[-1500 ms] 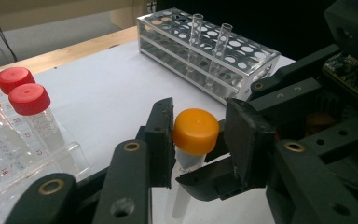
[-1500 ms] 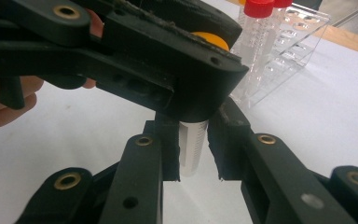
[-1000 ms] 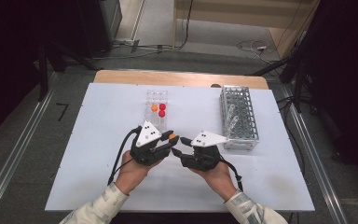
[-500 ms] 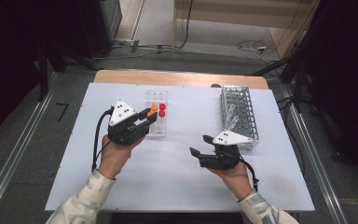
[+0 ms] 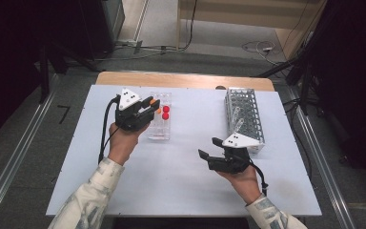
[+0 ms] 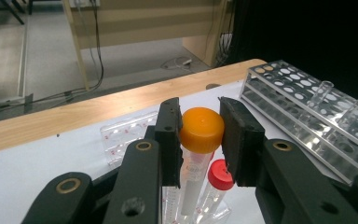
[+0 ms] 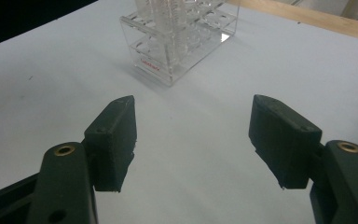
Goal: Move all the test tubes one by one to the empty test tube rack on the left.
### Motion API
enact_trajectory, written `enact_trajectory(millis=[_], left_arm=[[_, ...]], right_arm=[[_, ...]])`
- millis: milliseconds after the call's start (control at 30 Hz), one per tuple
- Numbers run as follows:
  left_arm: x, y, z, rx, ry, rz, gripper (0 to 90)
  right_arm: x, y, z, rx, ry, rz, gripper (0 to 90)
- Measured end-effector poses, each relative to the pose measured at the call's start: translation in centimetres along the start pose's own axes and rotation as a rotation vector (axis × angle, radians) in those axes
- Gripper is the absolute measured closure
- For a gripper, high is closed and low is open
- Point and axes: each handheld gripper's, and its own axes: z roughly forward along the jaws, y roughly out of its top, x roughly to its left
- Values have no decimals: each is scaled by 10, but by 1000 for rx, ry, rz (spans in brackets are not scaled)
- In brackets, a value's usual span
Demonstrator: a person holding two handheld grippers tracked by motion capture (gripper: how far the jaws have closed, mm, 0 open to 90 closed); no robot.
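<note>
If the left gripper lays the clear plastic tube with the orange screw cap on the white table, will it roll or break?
The clear plastic tube with the orange screw cap is round, so it would probably roll on the flat white table. It looks like stiff plastic, so it seems unlikely to break. The left gripper clamps only its cap, so the tube might swing a little.

Orange-capped tube (image 6: 200,140) — upright, clamped over clear rack (image 5: 160,125).
</note>
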Motion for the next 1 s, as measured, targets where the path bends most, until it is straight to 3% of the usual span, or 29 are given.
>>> enact_trajectory(millis=[1000], left_arm=[[-5, -27, 17, 54, -6, -1, 691]], right_arm=[[0, -1, 1, 8, -1, -4, 315]])
